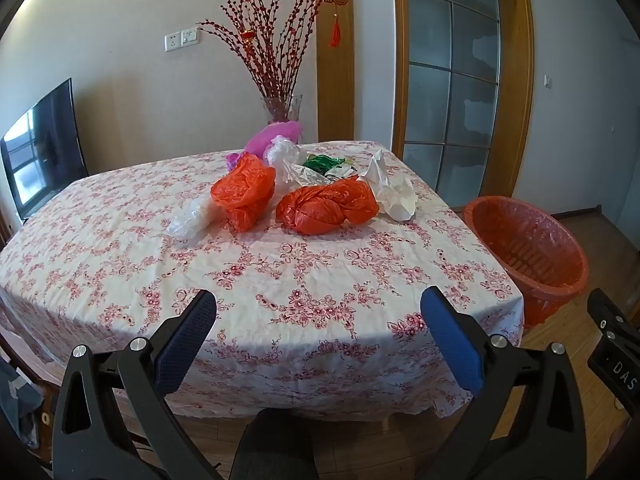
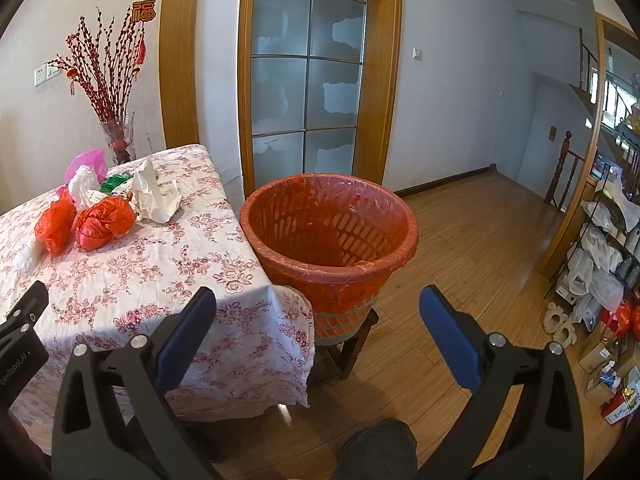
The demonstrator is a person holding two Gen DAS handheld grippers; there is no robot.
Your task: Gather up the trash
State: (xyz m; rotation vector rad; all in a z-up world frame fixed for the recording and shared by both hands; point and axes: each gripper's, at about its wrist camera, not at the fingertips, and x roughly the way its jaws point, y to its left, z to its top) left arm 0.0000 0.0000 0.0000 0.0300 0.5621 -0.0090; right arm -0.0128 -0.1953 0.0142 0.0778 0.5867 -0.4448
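Observation:
Crumpled plastic bags lie in a heap at the far middle of the floral-cloth table [image 1: 120, 264]: two orange-red bags [image 1: 246, 190] [image 1: 326, 206], a clear one [image 1: 192, 216], white ones [image 1: 390, 188], a green one [image 1: 322, 161] and a pink one [image 1: 272, 138]. The heap also shows in the right wrist view [image 2: 104, 220]. An orange basket bin [image 2: 332, 232] lined with a red bag stands on a stool right of the table; it also shows in the left wrist view [image 1: 528, 248]. My left gripper [image 1: 318, 304] is open and empty over the table's near edge. My right gripper [image 2: 318, 304] is open and empty, in front of the bin.
A glass vase of red branches [image 1: 280, 112] stands behind the heap. A TV [image 1: 40, 148] is at the left wall. A glass-panel door [image 2: 308, 72] is behind the bin. Shelves with bags and boxes [image 2: 604, 280] line the right side over the wood floor [image 2: 460, 240].

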